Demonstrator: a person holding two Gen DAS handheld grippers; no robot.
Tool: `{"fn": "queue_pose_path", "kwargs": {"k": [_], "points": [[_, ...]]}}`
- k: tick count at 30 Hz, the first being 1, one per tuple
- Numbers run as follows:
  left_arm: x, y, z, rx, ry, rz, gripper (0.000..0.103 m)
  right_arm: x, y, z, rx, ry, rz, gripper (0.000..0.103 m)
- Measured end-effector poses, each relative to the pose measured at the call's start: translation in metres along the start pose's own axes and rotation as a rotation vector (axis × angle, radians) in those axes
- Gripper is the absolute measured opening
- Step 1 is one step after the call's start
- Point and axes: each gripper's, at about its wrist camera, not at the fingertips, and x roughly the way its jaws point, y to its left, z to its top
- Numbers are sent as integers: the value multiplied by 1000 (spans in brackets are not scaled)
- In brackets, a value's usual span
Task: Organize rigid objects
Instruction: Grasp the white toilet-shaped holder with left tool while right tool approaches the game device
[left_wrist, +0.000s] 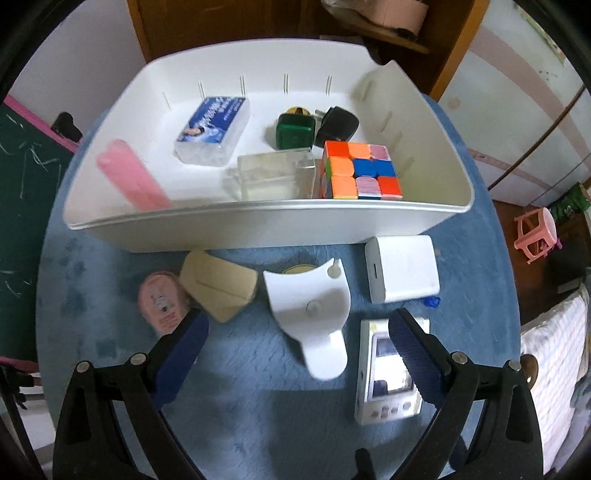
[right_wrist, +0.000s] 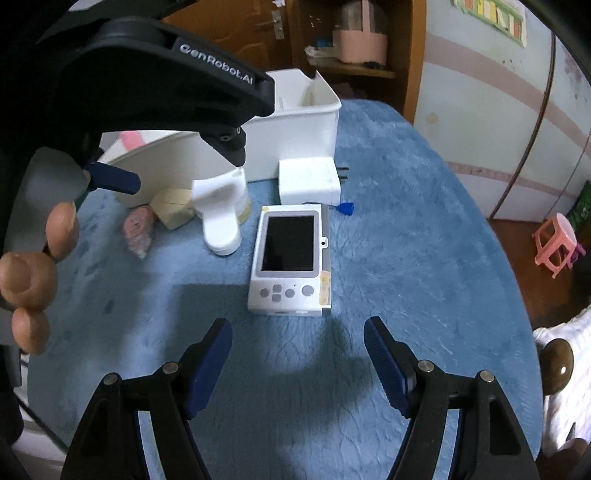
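My left gripper (left_wrist: 295, 332) hangs over the blue mat (left_wrist: 236, 369) with its fingers spread wide, holding nothing; the white scoop (left_wrist: 314, 310) lies between them. My right gripper (right_wrist: 297, 354) is also wide and empty, just short of the handheld game console (right_wrist: 290, 262). The white bin (left_wrist: 258, 229) already contains a puzzle cube (left_wrist: 360, 171), tissue pack (left_wrist: 214, 129) and clear box (left_wrist: 273, 175). A white charger (left_wrist: 402, 267) and tan block (left_wrist: 218, 284) sit on the mat beside the bin.

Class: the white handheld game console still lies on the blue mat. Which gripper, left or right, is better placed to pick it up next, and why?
Right. The right gripper is open and squarely faces the game console. The left gripper is open nearer the white scoop.
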Motion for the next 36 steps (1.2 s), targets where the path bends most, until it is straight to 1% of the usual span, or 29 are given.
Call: {"fn": "queue_pose_path", "kwargs": {"k": [9, 15, 20, 28, 31, 35, 36], "points": [[28, 6, 8, -92, 61, -8, 98, 29, -1, 17, 46, 11, -13, 75], [35, 12, 8, -142, 71, 3, 98, 44, 2, 28, 33, 1, -28, 75], [38, 15, 9, -151, 67, 22, 98, 53, 6, 30, 17, -6, -40, 75], [39, 10, 8, -135, 55, 79, 97, 60, 9, 33, -5, -28, -63, 74], [41, 9, 8, -140, 63, 93, 97, 60, 9, 33, -7, -35, -69, 69], [43, 9, 7, -140, 83, 100, 98, 59, 10, 32, -16, -39, -62, 69], [43, 10, 7, -145, 84, 97, 97, 58, 9, 32, -18, -42, -60, 65]]}}
